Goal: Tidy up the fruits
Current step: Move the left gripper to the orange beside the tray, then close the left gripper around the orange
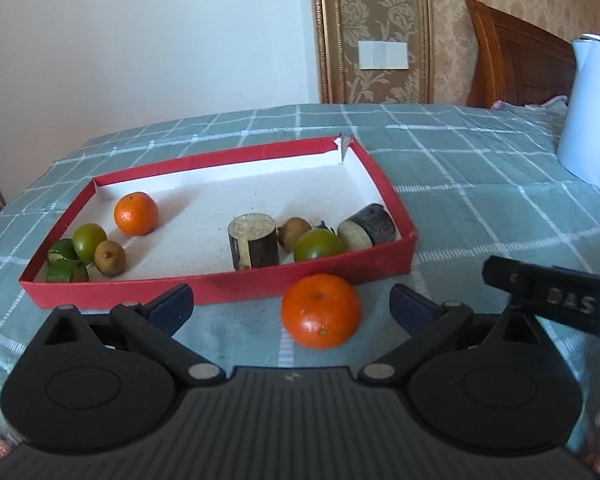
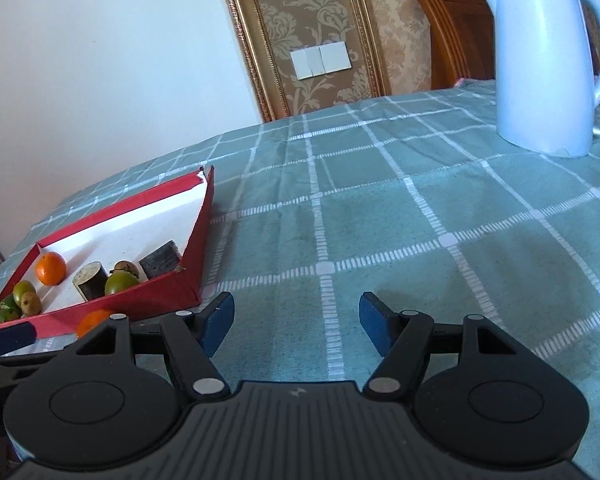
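— Left gripper? 
— Spread wide, holding nothing, facing the orange dead ahead between the fingers. 
— Orange's place? 
— On the cloth, outside the box, just beside its near wall. Round, no long axis. 
— Right gripper? 
— Also apart, empty, aimed past the box; farther off. Probably a left-hand job.

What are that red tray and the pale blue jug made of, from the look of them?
The red tray looks like thin cardboard: matte red outside, white paper lining inside, and one far corner torn and folded. The pale blue jug looks like smooth, slightly glossy plastic, probably an electric kettle, with soft highlights and a moulded handle; a metal lining cannot be ruled out.
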`<state>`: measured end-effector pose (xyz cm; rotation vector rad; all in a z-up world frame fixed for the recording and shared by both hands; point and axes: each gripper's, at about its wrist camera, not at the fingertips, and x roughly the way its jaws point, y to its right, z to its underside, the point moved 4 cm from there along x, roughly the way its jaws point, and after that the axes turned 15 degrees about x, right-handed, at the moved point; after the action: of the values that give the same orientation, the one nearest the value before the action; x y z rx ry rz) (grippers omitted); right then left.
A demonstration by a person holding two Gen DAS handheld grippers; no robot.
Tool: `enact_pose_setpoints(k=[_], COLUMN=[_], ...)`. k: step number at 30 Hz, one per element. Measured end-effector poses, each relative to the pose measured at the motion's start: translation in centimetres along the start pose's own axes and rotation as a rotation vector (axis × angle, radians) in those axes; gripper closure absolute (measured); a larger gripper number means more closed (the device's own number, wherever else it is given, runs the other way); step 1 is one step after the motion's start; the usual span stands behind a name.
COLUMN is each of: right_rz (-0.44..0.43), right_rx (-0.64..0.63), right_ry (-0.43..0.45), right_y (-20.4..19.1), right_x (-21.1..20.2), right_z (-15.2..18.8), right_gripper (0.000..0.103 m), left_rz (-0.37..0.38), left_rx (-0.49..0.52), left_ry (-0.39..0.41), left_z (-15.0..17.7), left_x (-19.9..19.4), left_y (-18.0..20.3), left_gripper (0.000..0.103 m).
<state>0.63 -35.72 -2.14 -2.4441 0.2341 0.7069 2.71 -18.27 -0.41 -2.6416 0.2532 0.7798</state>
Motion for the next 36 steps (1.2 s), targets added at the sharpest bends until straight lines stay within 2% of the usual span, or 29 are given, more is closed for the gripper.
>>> enact_pose_setpoints(k=[7, 15, 16, 17, 22, 24, 27, 36], right_rz=[-0.041, -0.064, -0.065, -0.068, -0.074, -0.075, -0.076, -0.076], right_rx=[0.052, 0.081, 0.085, 0.088, 0.097, 0.097, 0.098, 0.098], right_ry=[0.005, 0.004, 0.003, 0.002, 0.003, 0.002, 0.002, 0.002], right_y=[0.7, 1.3, 1.2, 1.3, 1.2, 1.3, 1.2, 1.3], right_x=[-0.3, -0.4, -0.3, -0.3, -0.3, -0.3, -0.3, -0.3], right_z=[-0.3, -0.5, -0.5, -0.5, -0.5, -0.5, -0.5, -0.5], right_gripper=[0.034, 0.034, 0.034, 0.034, 0.034, 0.033, 0.033, 0.032], left_rz=[-0.001, 0.038, 0.039, 0.044, 0.075, 0.087, 0.101, 0.098], left_rx=[0.017, -0.069, -0.071, -0.071, -0.048, -0.035, -0.018, 0.001], left_ry=[-0.099, -0.123, -0.117, -0.104, -0.065, -0.051, -0.034, -0.028], left_z=[0.2, 0.7, 0.7, 0.6, 0.5, 0.4, 0.3, 0.4], left_x=[2.3, 2.8, 2.7, 2.6, 2.1, 1.9, 1.6, 1.3], left_y=[0.7, -0.4, -0.5, -0.5, 0.0, 0.3, 0.6, 0.8], left_gripper=[0.000, 0.000, 0.003, 0.012, 0.030, 0.045, 0.058, 0.062])
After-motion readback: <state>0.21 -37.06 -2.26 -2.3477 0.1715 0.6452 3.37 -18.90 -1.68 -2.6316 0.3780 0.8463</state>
